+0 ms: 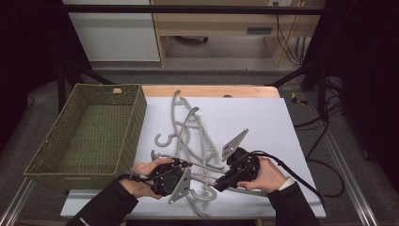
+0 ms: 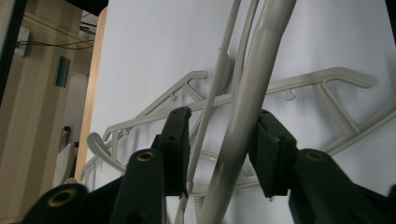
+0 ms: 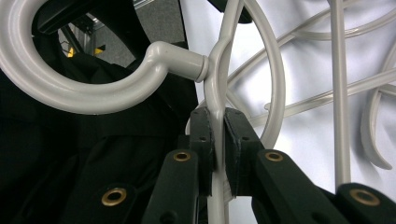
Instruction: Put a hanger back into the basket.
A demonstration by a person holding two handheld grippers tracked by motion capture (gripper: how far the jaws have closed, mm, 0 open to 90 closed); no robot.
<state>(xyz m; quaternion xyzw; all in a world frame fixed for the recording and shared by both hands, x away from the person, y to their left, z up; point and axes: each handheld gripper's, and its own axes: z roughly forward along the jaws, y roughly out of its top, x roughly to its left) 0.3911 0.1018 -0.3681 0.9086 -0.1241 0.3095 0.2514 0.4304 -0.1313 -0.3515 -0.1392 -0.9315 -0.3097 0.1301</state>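
The work in hand was the separation of one plastic clothes hanger point(image 1: 207, 181) from a tangled pile of grey hangers point(image 1: 190, 129) that lay on the white table sheet point(image 1: 263, 122), just right of the green woven basket point(image 1: 84, 136).

The right gripper point(image 3: 218, 128) was clamped on the thin frame of the hanger just below its hook point(image 3: 93, 88). The jaws stood narrow, with the plastic pinched flat between the pads. Holding close to the hook probably gave control over the whole hanger, since that point joins both arms.

The left gripper point(image 2: 224, 130) stood wide. A thick hanger arm point(image 2: 247, 102) and a thinner bar point(image 2: 212, 93) passed between its jaws; the arm lay near the right-hand pad, but no grip was made. This placement suggested that the left tool was set to pin or steady a neighbouring hanger while the right drew its own free.

In the high view both hands met at the near edge of the sheet, over the near end of the pile. The basket was empty and lay beside the left hand point(image 1: 141, 176), so it was likely the receiving container.
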